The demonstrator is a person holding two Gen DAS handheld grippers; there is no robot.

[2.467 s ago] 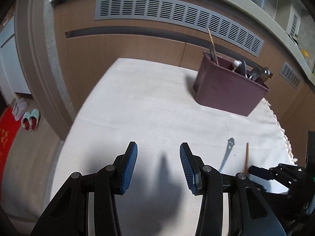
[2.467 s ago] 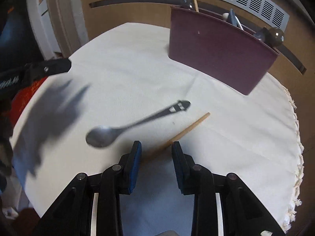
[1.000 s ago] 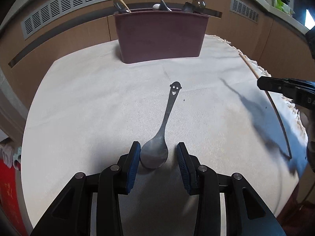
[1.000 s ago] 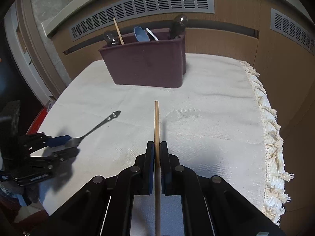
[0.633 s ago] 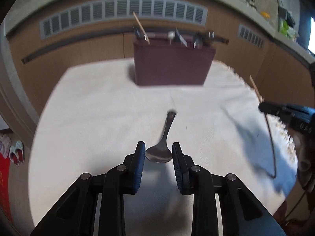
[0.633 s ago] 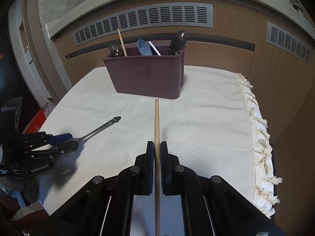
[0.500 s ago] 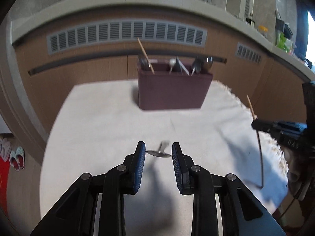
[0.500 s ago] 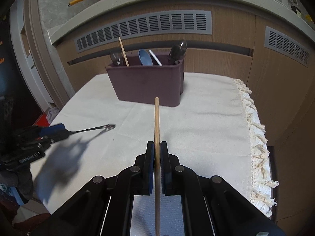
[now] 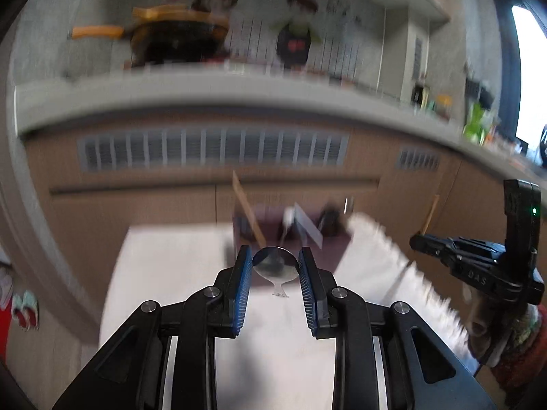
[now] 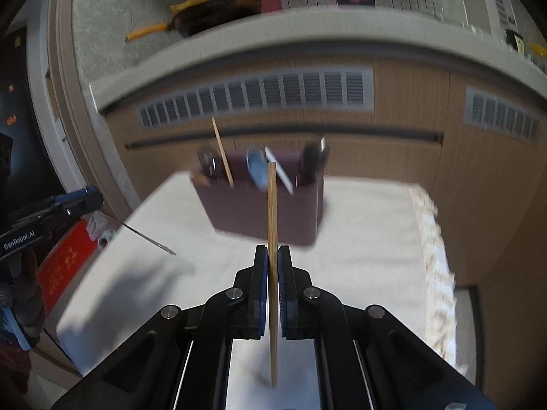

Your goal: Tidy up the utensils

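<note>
My left gripper (image 9: 275, 263) is shut on a metal spoon (image 9: 274, 266), gripping the bowl; the handle hangs down toward the table. It also shows in the right wrist view (image 10: 73, 205) with the spoon handle (image 10: 150, 239) slanting down. My right gripper (image 10: 272, 266) is shut on a wooden chopstick (image 10: 272, 225) held upright, and shows at the right of the left wrist view (image 9: 454, 256). The maroon utensil holder (image 10: 259, 215) stands at the table's far side with a chopstick, spoons and other utensils in it; it also shows, blurred, behind the spoon (image 9: 338, 249).
The round table has a white cloth (image 10: 359, 239) with a fringed right edge (image 10: 434, 259). Wooden cabinets with grey vents (image 10: 259, 95) stand behind it. A red mat (image 10: 65, 259) lies on the floor at left. A pan (image 9: 171, 34) sits on the counter.
Both grippers have risen and tilted up from the table. The left one has lifted the spoon clear of the cloth. The right still holds the chopstick, now nearer the holder.
</note>
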